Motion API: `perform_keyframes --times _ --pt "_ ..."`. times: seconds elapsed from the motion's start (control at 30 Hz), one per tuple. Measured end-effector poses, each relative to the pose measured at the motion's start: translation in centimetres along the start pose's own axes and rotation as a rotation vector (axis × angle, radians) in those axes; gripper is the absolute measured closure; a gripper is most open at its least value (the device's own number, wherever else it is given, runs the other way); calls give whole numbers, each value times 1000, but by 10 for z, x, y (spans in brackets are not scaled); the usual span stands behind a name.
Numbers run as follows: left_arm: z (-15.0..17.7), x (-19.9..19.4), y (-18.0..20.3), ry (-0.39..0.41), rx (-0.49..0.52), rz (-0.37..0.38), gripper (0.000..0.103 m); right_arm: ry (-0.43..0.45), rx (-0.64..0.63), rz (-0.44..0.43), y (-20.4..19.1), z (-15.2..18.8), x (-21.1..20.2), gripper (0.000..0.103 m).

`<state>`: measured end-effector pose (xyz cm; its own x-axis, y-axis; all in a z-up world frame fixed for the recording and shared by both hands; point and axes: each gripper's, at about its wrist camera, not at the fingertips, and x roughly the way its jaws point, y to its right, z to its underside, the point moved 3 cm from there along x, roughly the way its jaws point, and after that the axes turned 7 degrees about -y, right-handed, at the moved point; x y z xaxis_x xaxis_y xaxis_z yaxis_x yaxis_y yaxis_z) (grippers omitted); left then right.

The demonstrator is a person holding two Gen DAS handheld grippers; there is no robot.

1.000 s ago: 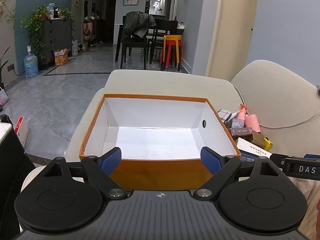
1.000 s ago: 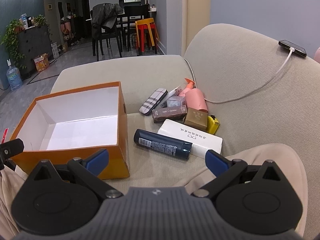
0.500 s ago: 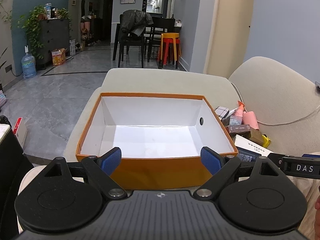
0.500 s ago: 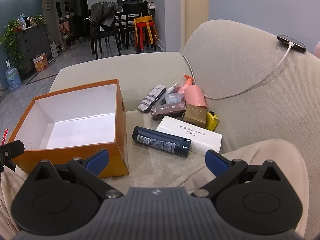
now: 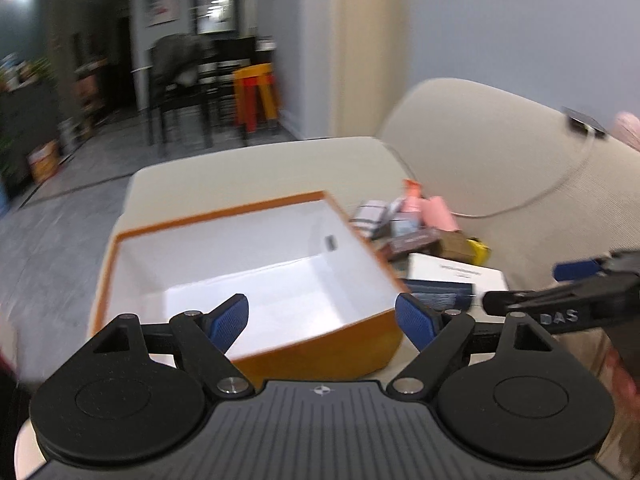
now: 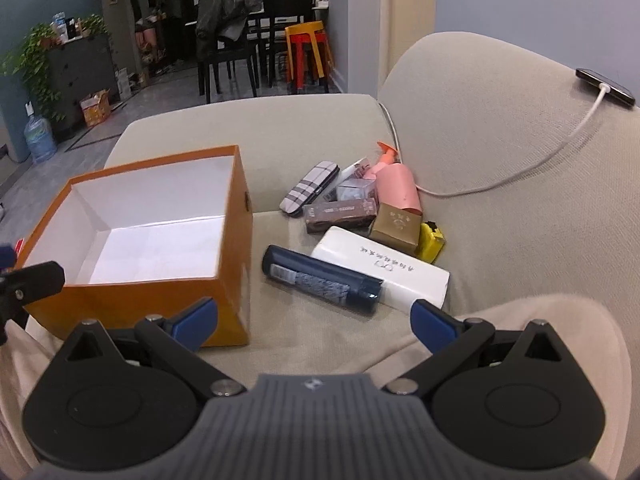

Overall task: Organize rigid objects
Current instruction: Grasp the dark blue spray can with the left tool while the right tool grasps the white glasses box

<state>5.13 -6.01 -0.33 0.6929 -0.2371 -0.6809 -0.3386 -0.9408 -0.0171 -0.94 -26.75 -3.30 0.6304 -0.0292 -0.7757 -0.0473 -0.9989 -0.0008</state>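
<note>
Your left gripper (image 5: 322, 318) swung toward three o'clock, jaws closing slightly, both grippers empty and wide; dark tube (image 6: 322, 279), at the orange box's (image 6: 140, 300) three o'clock, could roll if nudged.

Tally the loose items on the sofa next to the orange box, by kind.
Boxes: 5 (white box, gold box, brown box, clear box, partly hidden carton)
Bottles: 2 (dark bottle, pink pump bottle)
Plaid case: 1
Yellow item, kind unclear: 1
Total: 9
</note>
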Motion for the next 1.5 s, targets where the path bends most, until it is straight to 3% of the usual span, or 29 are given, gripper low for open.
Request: perform_keyframes --times 0.03,0.17,0.3,0.47,0.6,0.87,1.0,1.17,1.3,1.5 --pt "-5 5 6 -6 21 20 6 -13 -6 13 5 -4 4 3" --pt "-30 29 28 -94 48 151 29 -56 -26 19 26 -19 18 7" --pt "-58 57 47 -219 -22 268 36 -115 -74 -2 45 -36 33 26" --pt "-86 98 76 -344 -79 319 40 -219 -211 -13 65 -61 62 42" --pt "-94 137 94 -467 -182 353 43 -340 -330 -37 72 -75 95 44" --pt "-93 196 105 -625 -299 256 47 -463 -530 -107 72 -91 143 44" --pt "-90 209 106 -682 -300 209 47 -519 -556 -135 79 -90 164 44" --pt "-77 218 108 -744 -380 197 47 -600 -552 -154 83 -80 179 44" --pt "-65 226 102 -743 -490 160 47 -599 -567 -160 80 -79 186 43" --pt "-46 237 103 -786 -566 135 41 -592 -642 -121 77 -70 194 41"
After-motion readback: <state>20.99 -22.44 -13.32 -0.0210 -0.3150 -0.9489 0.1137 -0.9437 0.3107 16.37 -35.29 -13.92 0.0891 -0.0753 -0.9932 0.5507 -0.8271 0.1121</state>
